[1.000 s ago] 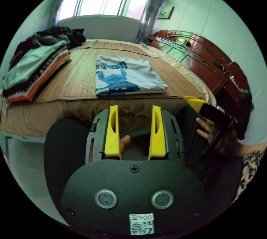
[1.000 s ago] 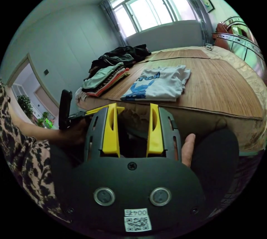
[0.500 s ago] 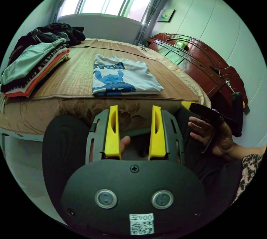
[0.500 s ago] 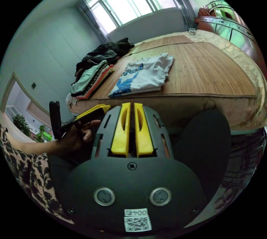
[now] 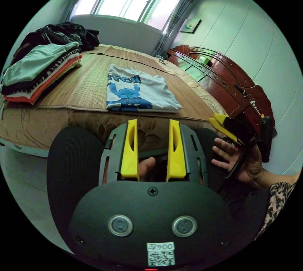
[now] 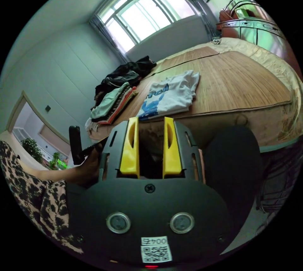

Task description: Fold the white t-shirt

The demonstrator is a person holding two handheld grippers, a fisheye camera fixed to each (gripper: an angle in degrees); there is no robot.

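The white t-shirt (image 5: 139, 89) lies folded flat on the bamboo mat (image 5: 85, 85), with a stack of folded clothes (image 5: 38, 69) at its nine o'clock. Well short of it, at six o'clock, the left gripper (image 5: 153, 124) and the right gripper (image 6: 151, 122) hang over the person's lap, jaws moderately parted and empty.

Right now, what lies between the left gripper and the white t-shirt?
In the left gripper view, the bed's patterned front edge lies between the left gripper and the white t-shirt, plus a bare strip of bamboo mat.

Bare bamboo mat (image 5: 88, 85) lies open around the folded white t-shirt (image 5: 137, 89). A stack of clothes (image 5: 38, 66) blocks the left; a dark headboard (image 5: 227, 81) borders the right.
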